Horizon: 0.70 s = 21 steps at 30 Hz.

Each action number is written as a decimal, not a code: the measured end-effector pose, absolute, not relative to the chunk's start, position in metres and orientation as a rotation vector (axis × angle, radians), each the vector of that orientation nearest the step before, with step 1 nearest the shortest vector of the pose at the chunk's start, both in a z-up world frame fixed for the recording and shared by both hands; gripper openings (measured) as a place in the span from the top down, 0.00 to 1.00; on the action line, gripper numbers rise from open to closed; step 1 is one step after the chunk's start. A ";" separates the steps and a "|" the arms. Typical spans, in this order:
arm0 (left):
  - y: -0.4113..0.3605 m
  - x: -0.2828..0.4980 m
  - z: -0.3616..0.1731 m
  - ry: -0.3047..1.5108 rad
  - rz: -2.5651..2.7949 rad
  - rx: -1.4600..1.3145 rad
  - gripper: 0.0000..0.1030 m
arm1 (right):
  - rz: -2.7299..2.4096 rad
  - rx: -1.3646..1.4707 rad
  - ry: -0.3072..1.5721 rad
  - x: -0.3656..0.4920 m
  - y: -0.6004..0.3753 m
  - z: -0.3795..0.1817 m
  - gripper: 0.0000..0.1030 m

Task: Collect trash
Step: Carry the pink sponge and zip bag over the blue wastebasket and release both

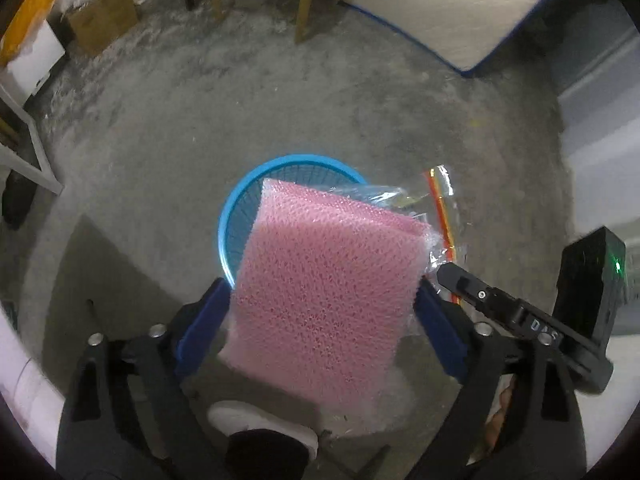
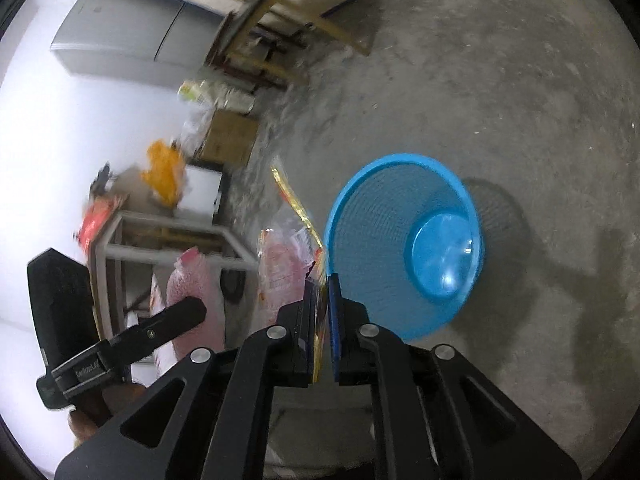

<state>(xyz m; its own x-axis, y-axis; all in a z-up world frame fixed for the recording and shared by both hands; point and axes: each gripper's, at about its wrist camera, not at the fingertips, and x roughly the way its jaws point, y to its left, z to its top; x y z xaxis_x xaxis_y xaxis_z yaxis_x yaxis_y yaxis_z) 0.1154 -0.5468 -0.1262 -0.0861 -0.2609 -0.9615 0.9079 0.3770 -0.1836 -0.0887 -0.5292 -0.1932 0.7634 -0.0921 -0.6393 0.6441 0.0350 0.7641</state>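
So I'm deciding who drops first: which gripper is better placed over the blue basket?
Left, probably. The left gripper holds the pink bubble wrap overlapping the blue basket opening. The right gripper, shut on the clear zip bag, sits beside the rim.

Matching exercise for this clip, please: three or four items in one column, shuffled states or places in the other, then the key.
1. pink bubble wrap
2. blue basket
3. clear zip bag
4. cardboard box

a. standing open on the concrete floor
b. pinched by the right gripper
c. against the far wall
d. between the left gripper fingers

Pairs: 1-d, 2-a, 3-b, 4-c
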 end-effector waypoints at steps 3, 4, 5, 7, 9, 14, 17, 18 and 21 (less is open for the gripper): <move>-0.551 0.126 -0.149 1.349 -1.017 0.617 0.12 | -0.628 1.541 0.469 -0.096 -0.529 -0.225 0.39; -0.548 0.130 -0.150 1.364 -1.005 0.584 0.12 | -0.634 1.549 0.475 -0.097 -0.529 -0.231 0.39; -0.544 0.133 -0.151 1.379 -0.998 0.544 0.12 | -0.645 1.553 0.492 -0.099 -0.527 -0.236 0.39; -0.533 0.141 -0.150 1.394 -1.002 0.509 0.12 | -0.650 1.560 0.510 -0.104 -0.522 -0.242 0.39; -0.522 0.145 -0.143 1.377 -1.008 0.518 0.12 | -0.652 1.547 0.528 -0.110 -0.517 -0.241 0.39; -0.485 0.144 -0.094 1.254 -1.068 0.500 0.12 | -0.680 1.427 0.589 -0.120 -0.507 -0.216 0.38; -0.454 0.140 -0.056 1.167 -1.093 0.446 0.12 | -0.703 1.278 0.663 -0.124 -0.494 -0.187 0.35; -0.442 0.138 -0.043 1.137 -1.100 0.435 0.12 | -0.716 1.212 0.685 -0.123 -0.488 -0.175 0.33; -0.401 0.124 -0.002 1.044 -1.107 0.427 0.12 | -0.745 1.027 0.731 -0.115 -0.473 -0.136 0.23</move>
<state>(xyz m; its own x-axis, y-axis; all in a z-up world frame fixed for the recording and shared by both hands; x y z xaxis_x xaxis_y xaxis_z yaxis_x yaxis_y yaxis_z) 0.1238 -0.4011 -0.0024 0.0646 -0.5201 -0.8516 0.8808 0.4309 -0.1964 -0.1152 -0.4731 -0.1361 0.5456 -0.1930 -0.8155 0.8190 0.3293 0.4699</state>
